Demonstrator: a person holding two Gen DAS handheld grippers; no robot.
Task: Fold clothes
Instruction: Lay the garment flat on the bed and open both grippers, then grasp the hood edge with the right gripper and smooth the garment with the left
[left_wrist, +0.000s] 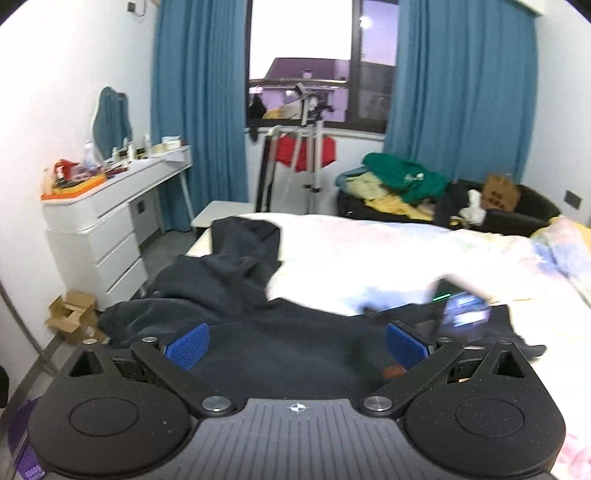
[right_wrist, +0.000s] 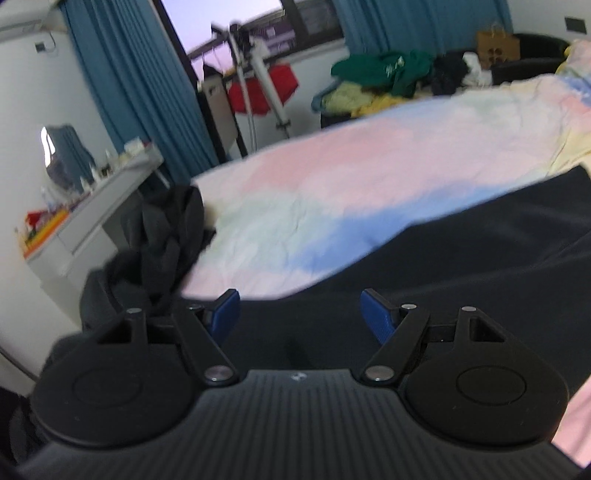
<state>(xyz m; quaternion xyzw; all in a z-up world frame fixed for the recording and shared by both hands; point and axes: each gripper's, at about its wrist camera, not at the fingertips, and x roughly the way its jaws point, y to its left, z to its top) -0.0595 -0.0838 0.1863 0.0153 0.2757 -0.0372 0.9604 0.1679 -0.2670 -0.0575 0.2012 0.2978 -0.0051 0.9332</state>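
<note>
Dark garment (left_wrist: 295, 354) spread along near bed (left_wrist: 388, 254) edge, directly under both grippers. Left gripper (left_wrist: 297, 345) wide, empty; right gripper (right_wrist: 299, 317) wide, empty. Bunched sleeve end (left_wrist: 243, 251) toward left bed corner, nearer left gripper.

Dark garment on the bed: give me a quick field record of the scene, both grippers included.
garment: dark garment, spread on the bed, one end bunched at the bed's edge
surface: bed, pastel sheet
left gripper: open, above the dark cloth, nothing held
right gripper: open, above the dark cloth, nothing held
background: clothes pile, white dresser
</note>
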